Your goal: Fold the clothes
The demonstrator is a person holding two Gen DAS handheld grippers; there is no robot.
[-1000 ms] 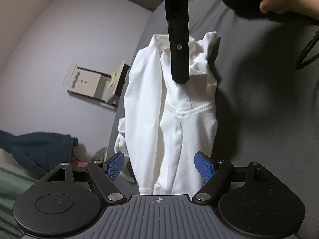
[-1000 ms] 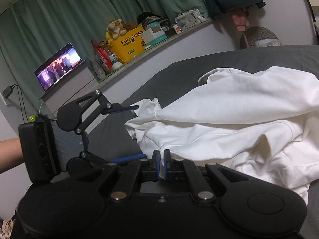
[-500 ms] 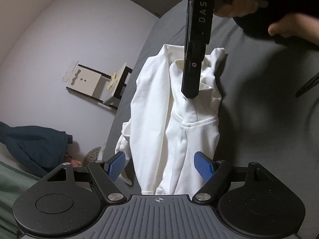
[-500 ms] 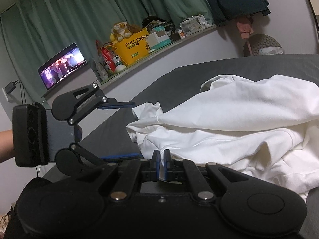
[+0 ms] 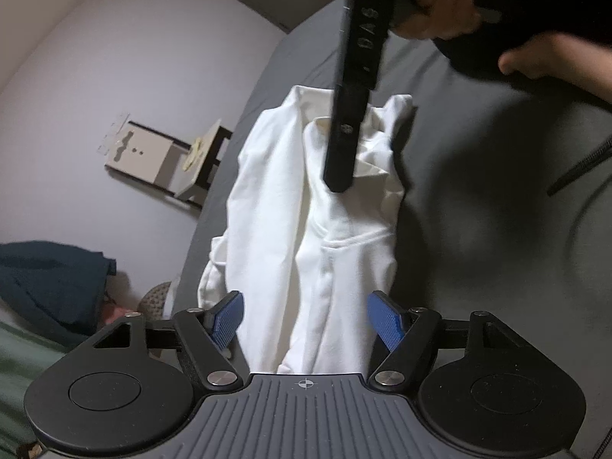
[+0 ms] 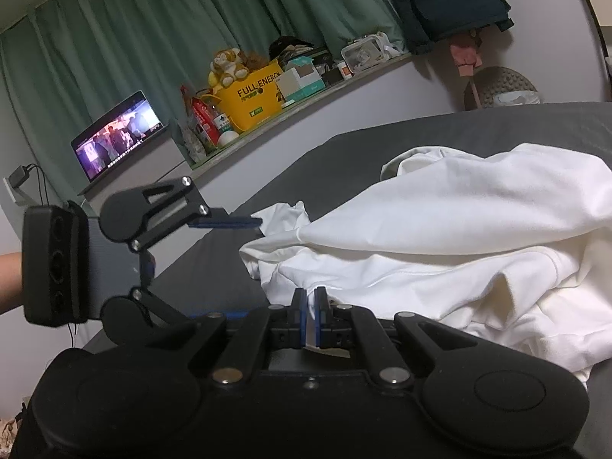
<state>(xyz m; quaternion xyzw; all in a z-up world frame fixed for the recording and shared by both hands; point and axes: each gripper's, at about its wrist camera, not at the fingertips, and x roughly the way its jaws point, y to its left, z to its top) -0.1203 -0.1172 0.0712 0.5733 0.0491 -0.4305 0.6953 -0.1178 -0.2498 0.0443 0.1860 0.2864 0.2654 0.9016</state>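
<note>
White garment [image 5: 267,206], which looks like a hooded sweatshirt, lies bunched in a long heap on the grey bed [image 5: 478,210], with one layer draped over the others and a loose flap trailing off the end of the garment nearest the window shelf [image 6: 306,107]. The right claw [image 6: 310,319] is pressed together on a thin edge of the white cloth, a sliver of fabric showing between its blue pads; in the left wrist view its black body comes down onto the garment's far end. The left claw [image 5: 304,319] is spread wide, its blue pads on either side of the garment's near end without touching it, as the right wrist view also shows from the side. The chief risk, as I judge it, is the slimness of the right claw's hold: so little cloth is caught that a pull or lift could slide it free and drop the layer back into the heap. Only one end of the garment is held, so lifting it could drag the whole bundle across the bed instead of opening it, and the draped layer may shift and wrinkle further. If the left claw shuts where it hangs, it could take several layers at once, or none, since which fold lies on top at the garment's near end is hard to tell. The garment's edge also lies near the side of the bed, where a tug could tip cloth over.
</note>
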